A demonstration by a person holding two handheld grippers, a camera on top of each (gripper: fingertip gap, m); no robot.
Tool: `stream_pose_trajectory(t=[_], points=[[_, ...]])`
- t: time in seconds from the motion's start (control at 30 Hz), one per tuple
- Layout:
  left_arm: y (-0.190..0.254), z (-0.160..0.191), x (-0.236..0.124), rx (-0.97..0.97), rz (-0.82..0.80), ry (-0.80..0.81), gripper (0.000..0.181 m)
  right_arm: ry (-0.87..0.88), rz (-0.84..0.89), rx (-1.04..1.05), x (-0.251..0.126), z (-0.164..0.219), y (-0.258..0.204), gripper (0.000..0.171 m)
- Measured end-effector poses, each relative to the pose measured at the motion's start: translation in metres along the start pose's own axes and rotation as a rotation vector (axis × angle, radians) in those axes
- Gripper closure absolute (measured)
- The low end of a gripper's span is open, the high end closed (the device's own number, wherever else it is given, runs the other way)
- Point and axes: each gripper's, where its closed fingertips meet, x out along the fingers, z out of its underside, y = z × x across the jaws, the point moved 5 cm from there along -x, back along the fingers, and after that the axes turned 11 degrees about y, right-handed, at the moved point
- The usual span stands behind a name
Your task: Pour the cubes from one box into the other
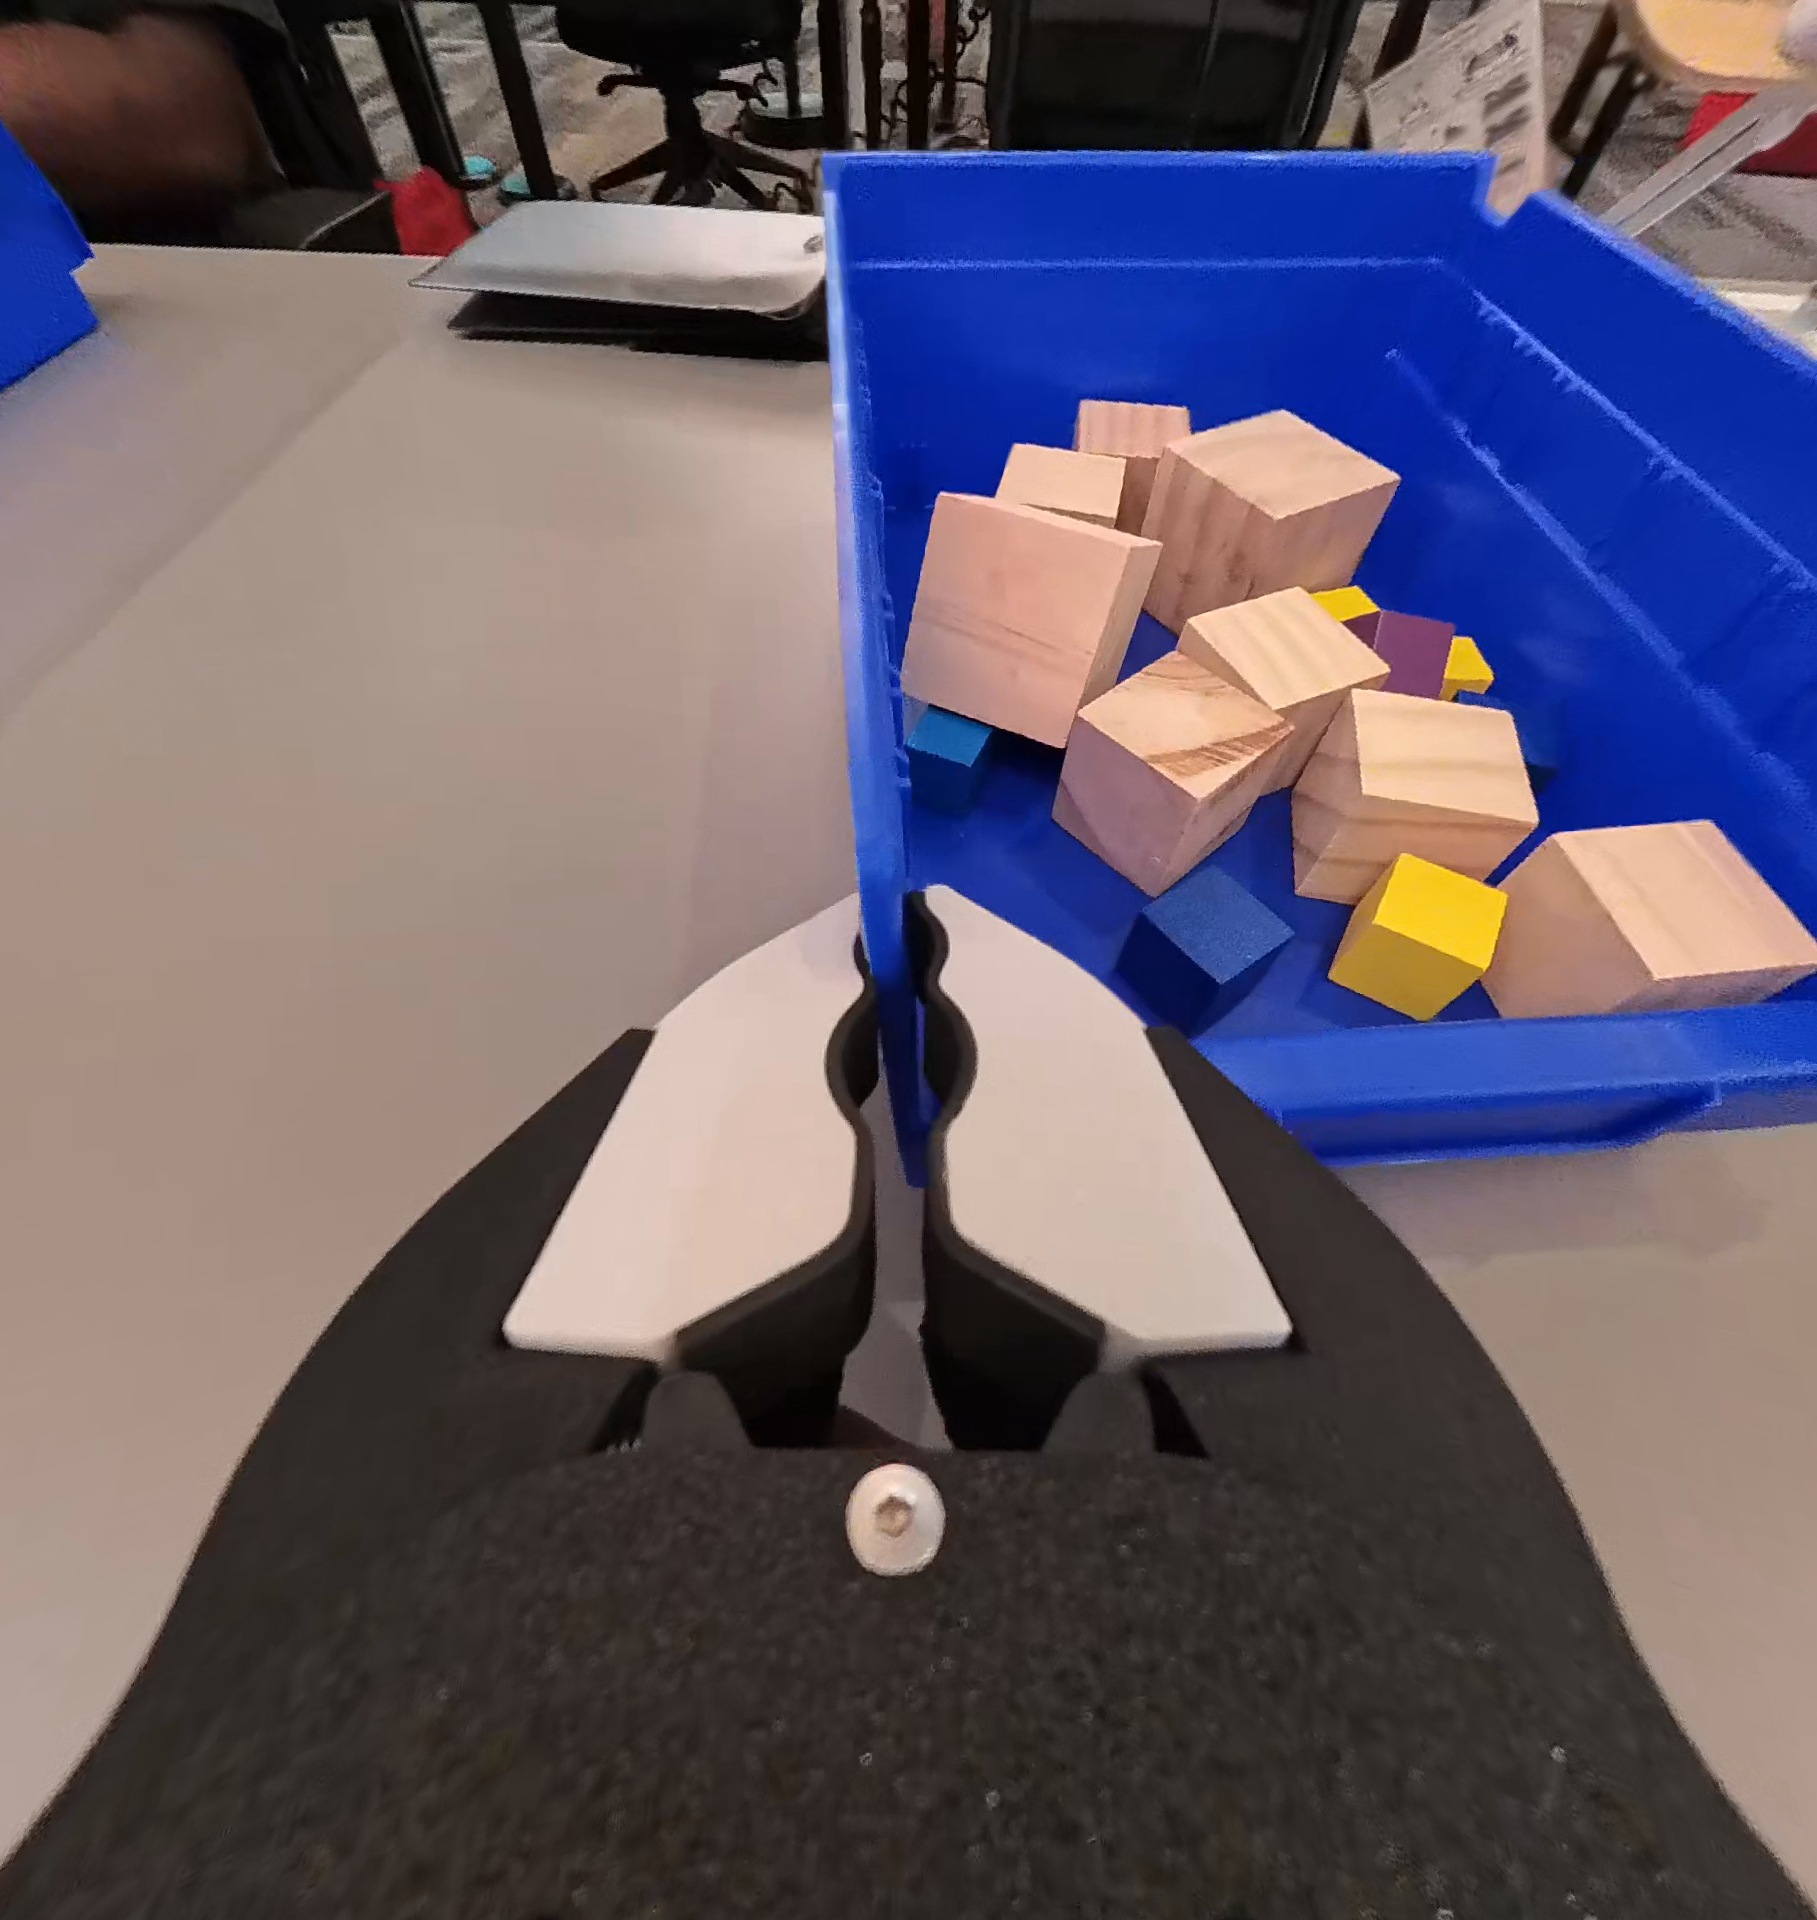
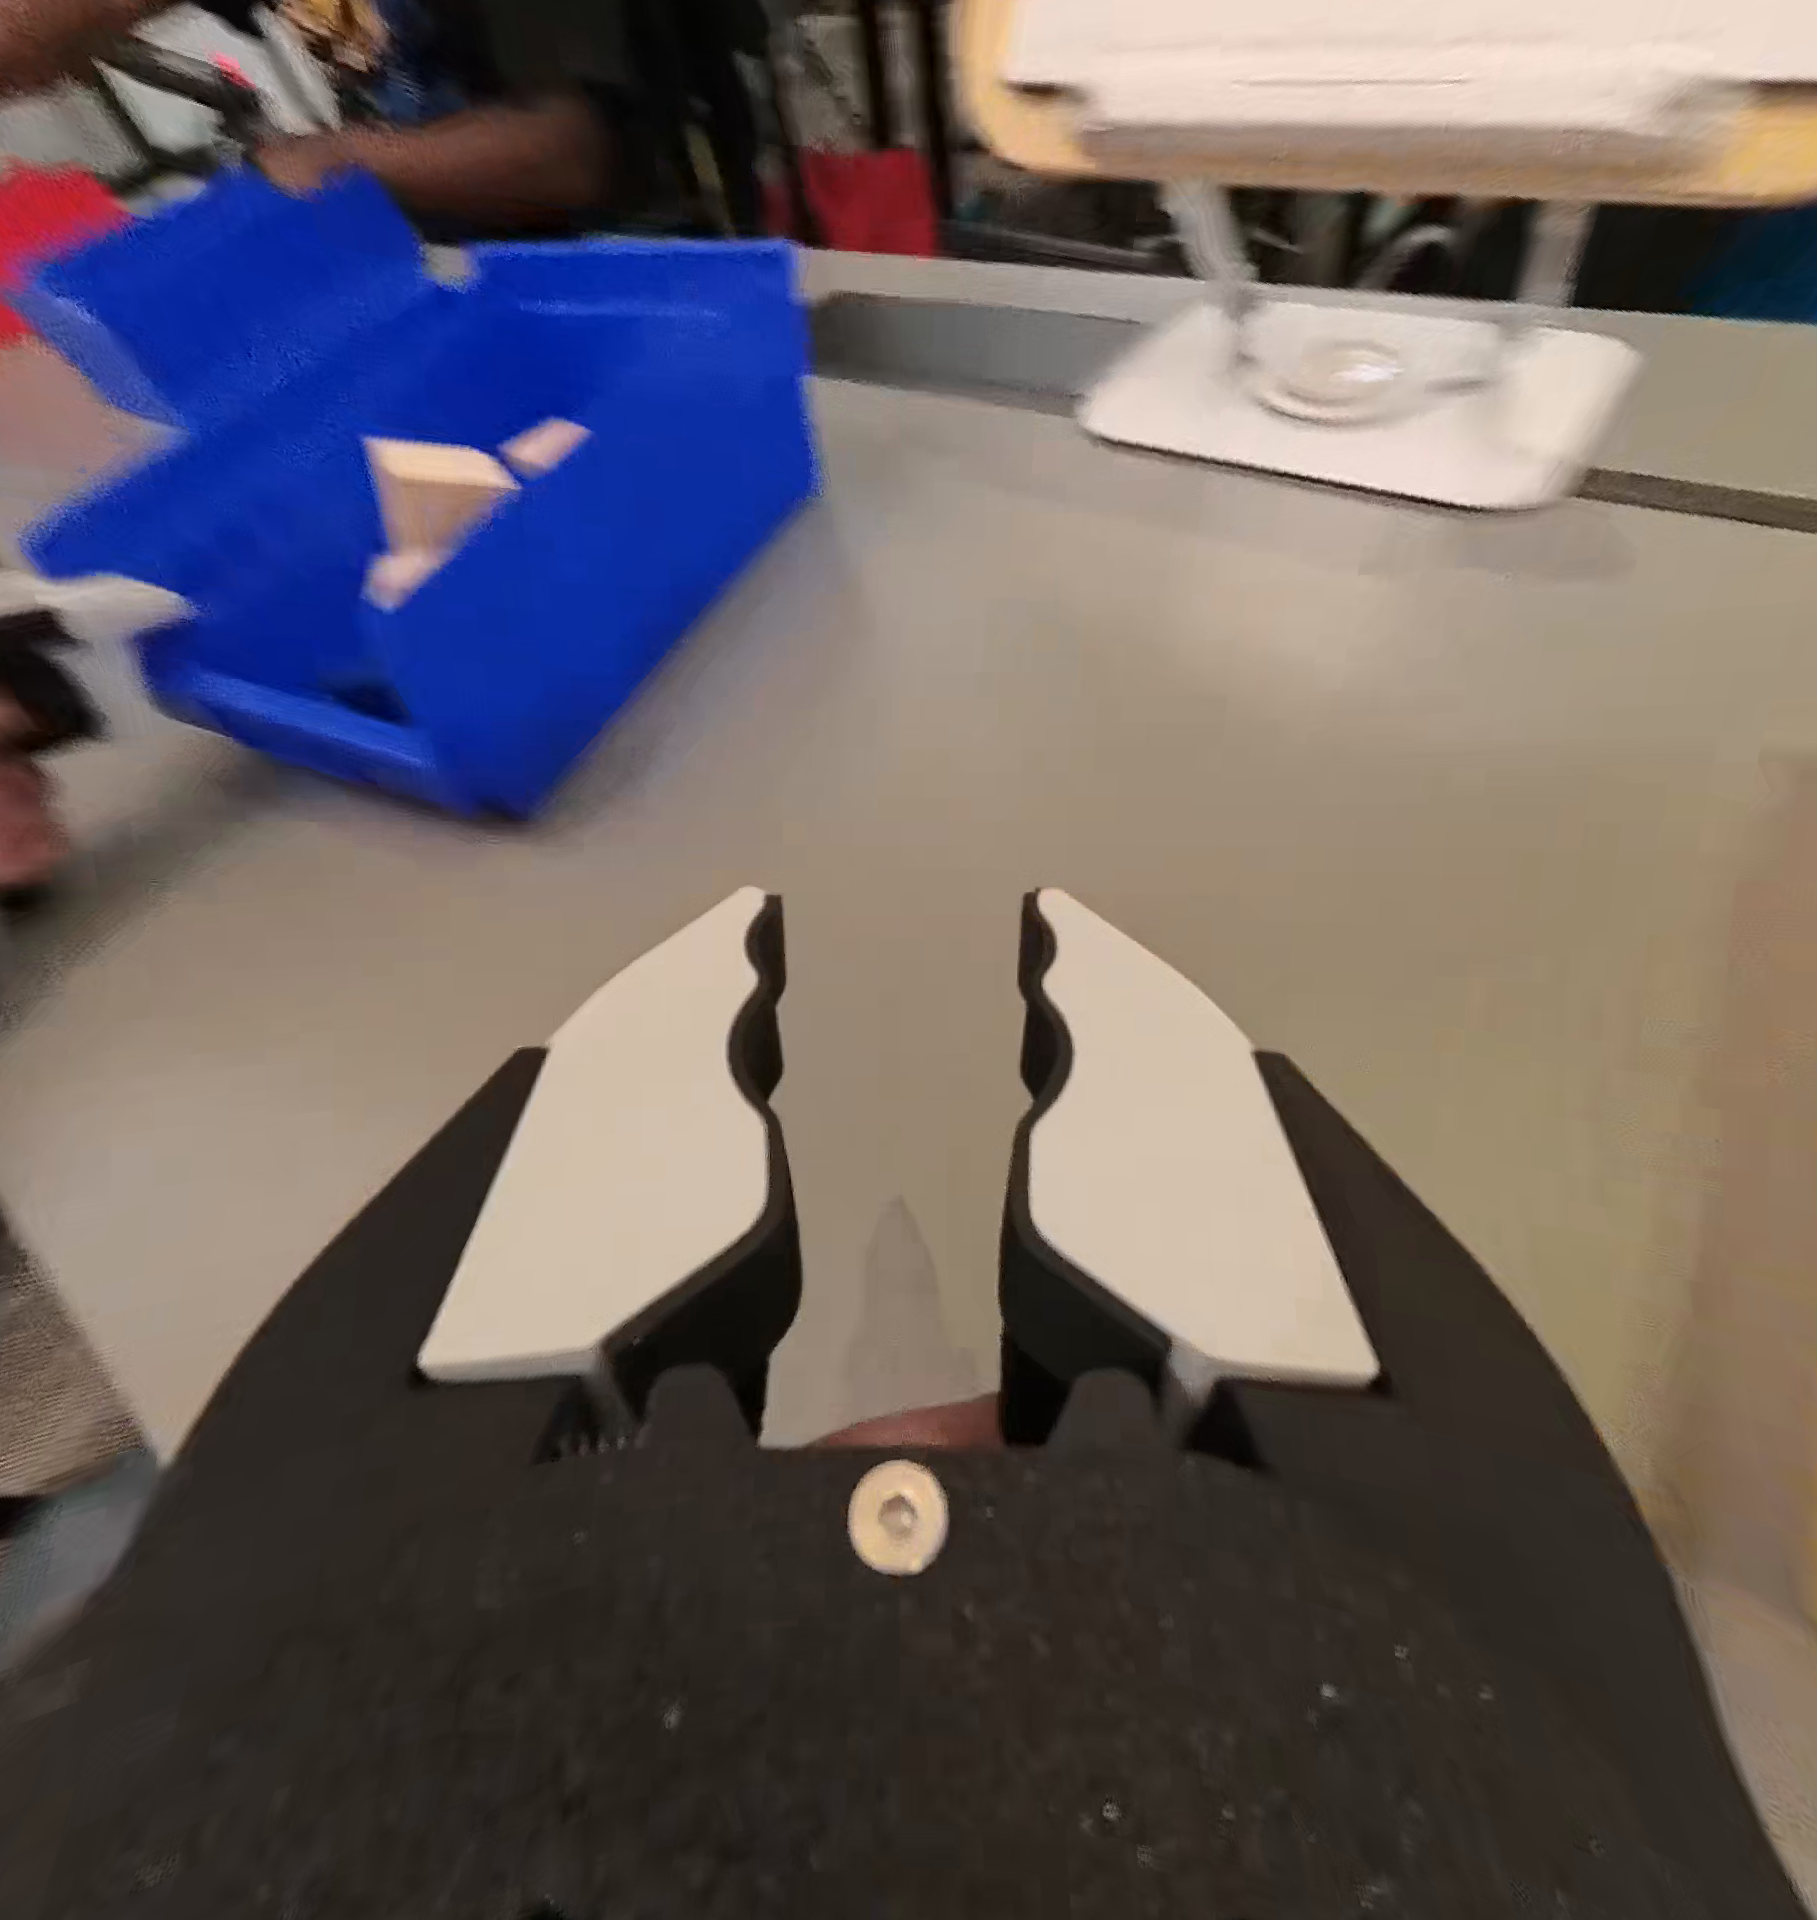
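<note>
My left hand-held gripper (image 1: 891, 940) pinches only the blue plastic box's (image 1: 1143, 270) thin wall; the heavy wooden cubes (image 1: 1174, 764) may twist it loose, while my right hand-held gripper (image 2: 899, 914) is open and empty.

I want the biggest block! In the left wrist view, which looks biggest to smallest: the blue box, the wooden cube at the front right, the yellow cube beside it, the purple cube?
1. Blue plastic box
2. Plain wooden cube
3. Yellow painted cube
4. Purple cube, though it sits farther back and half hidden, so it may match the yellow one.
</note>
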Motion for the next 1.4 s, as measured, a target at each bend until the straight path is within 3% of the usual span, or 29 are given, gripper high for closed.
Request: stream_pose_trajectory(t=[0.07, 0.17, 0.27, 0.43, 0.47, 0.53, 0.63, 0.8, 0.97, 1.23, 1.4], points=[[0.007, 0.001, -0.003, 0.000, -0.020, 0.002, 0.179, 0.007, -0.097, -0.016, 0.044, -0.001, -0.051, 0.128], [0.012, 0.001, -0.004, -0.020, -0.033, -0.003, 0.179, 0.008, -0.104, -0.114, 0.100, 0.014, -0.110, 0.126], [0.014, 0.001, -0.007, -0.025, -0.043, -0.001, 0.179, -0.033, -0.092, -0.083, 0.140, 0.028, -0.144, 0.125], [0.022, 0.003, -0.011, 0.013, -0.044, 0.008, 0.179, -0.113, 0.046, -0.096, 0.184, 0.044, -0.144, 0.133], [0.023, 0.003, -0.011, 0.037, -0.039, 0.005, 0.178, -0.101, 0.058, -0.099, 0.185, 0.042, -0.140, 0.136], [0.027, 0.001, -0.014, 0.072, -0.041, 0.028, 0.178, -0.027, 0.128, -0.123, 0.179, 0.032, -0.130, 0.167], [0.040, -0.006, -0.019, 0.081, -0.033, 0.041, 0.178, 0.003, 0.189, -0.138, 0.168, 0.023, -0.123, 0.169], [0.071, -0.030, -0.023, 0.095, 0.017, 0.072, 0.178, 0.067, 0.254, -0.142, 0.135, 0.002, -0.104, 0.169], [0.140, -0.077, -0.029, 0.100, 0.093, 0.133, 0.178, 0.140, 0.356, -0.124, 0.074, -0.041, -0.059, 0.169], [0.325, -0.142, -0.045, 0.045, 0.334, 0.224, 0.178, 0.216, 0.639, -0.156, -0.085, -0.106, 0.054, 0.169], [0.444, -0.153, -0.063, 0.019, 0.504, 0.193, 0.178, 0.128, 0.804, -0.169, -0.184, -0.124, 0.121, 0.169]])
